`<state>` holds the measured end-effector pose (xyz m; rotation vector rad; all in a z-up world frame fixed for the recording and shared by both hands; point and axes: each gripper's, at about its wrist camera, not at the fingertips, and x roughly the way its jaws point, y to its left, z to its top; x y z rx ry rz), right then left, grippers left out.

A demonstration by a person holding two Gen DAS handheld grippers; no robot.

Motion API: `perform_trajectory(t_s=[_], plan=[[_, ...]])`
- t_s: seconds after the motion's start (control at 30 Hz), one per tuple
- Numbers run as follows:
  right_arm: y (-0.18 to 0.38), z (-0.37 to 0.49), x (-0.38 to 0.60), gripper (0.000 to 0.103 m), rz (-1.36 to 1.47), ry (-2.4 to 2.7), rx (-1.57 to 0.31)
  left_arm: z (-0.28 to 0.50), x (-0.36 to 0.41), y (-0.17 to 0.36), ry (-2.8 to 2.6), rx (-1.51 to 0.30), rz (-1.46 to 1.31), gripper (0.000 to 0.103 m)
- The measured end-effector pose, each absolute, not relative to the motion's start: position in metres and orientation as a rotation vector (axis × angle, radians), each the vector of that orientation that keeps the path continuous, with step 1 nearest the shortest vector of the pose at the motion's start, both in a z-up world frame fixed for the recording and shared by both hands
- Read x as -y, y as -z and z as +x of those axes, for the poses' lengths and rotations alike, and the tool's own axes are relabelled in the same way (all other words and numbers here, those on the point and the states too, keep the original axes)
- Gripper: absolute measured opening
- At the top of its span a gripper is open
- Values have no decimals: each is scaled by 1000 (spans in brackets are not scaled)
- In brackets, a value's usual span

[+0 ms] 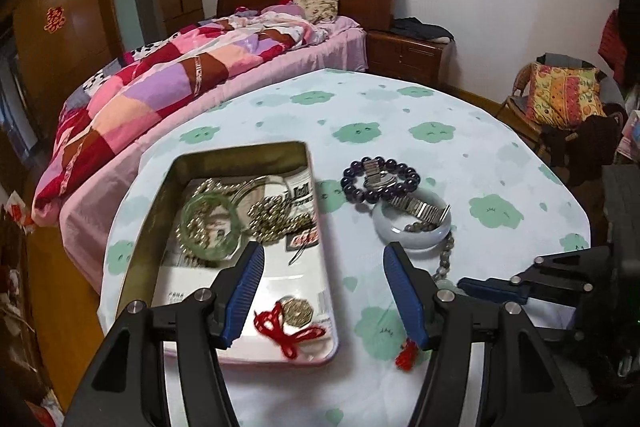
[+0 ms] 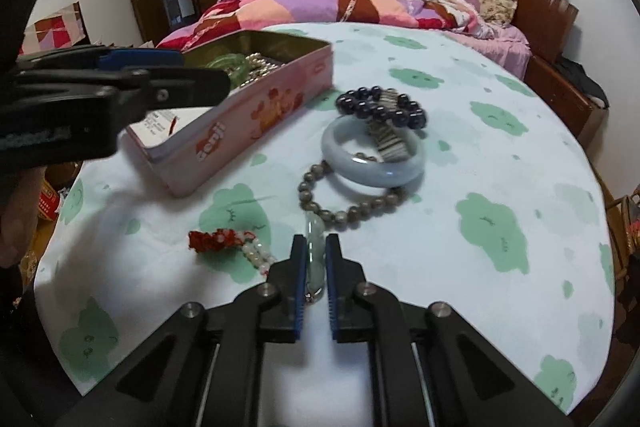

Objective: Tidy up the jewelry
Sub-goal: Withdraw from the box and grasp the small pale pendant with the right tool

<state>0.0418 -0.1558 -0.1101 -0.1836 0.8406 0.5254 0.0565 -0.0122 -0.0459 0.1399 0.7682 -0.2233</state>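
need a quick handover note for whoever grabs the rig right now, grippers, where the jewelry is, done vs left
Right gripper: jaws shut on the pale green jade pendant, low over the cloud-print tablecloth.
Left gripper: open, empty, over the near end of the pink metal tin.
Done: green glass bangle, gold bead strands and red-corded coin charm are in the tin.
Left: the pendant, dark purple bead bracelet, metal watch band, pale lavender jade bangle, grey-brown bead bracelet and red knot tassel with white beads.
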Motion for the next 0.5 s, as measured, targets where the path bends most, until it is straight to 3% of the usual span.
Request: perform_trajectory(t_s=[0.5], plan=[[91, 51, 212, 11, -89, -397, -784, 94, 62, 65, 259, -823, 218, 62]])
